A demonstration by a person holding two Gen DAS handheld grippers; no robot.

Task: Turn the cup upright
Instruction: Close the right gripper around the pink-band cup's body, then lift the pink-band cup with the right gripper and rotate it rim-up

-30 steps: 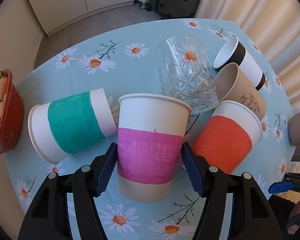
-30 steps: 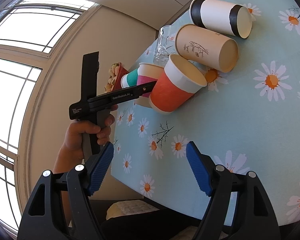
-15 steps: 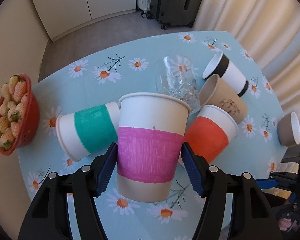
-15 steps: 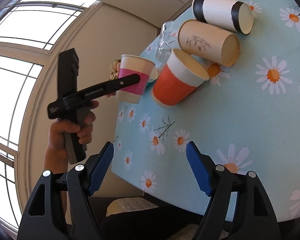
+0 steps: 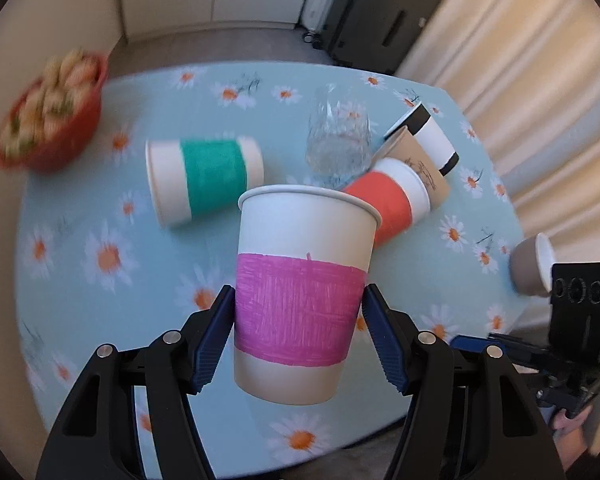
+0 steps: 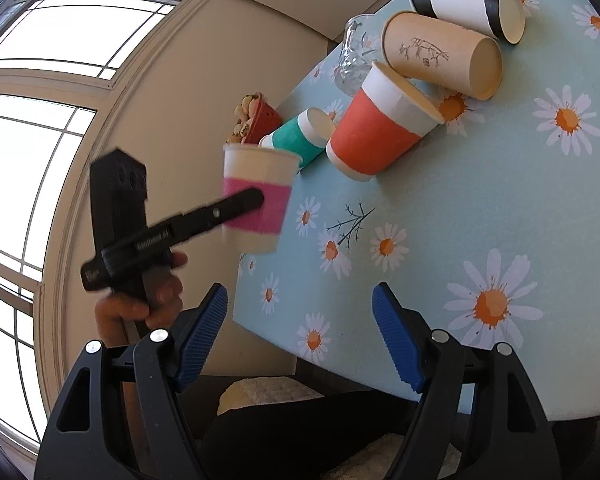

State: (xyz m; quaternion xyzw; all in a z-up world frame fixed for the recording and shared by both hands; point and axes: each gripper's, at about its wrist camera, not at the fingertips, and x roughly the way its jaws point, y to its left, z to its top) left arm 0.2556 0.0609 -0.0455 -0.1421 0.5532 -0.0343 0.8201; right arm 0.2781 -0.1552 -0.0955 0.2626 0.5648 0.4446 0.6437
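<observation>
My left gripper (image 5: pixel 298 336) is shut on the white paper cup with a pink band (image 5: pixel 300 300) and holds it upright, rim up, in the air above the near edge of the table (image 5: pixel 100 208). The same cup (image 6: pixel 256 204) shows in the right wrist view, held by the left gripper (image 6: pixel 244 204) beyond the table's left edge. My right gripper (image 6: pixel 300 336) is open and empty, off the table's near edge.
Lying on their sides on the daisy tablecloth are a green-banded cup (image 5: pixel 204 180), an orange-banded cup (image 5: pixel 384 200), a brown cup (image 5: pixel 416 164) and a black-and-white cup (image 5: pixel 428 136). A glass tumbler (image 5: pixel 338 136), a red bowl of strawberries (image 5: pixel 52 120) and a small brown cup (image 5: pixel 530 270) are also there.
My left gripper has lifted the pink-banded cup higher and pulled it back toward the near-left table edge. The right gripper has stayed put and open.
</observation>
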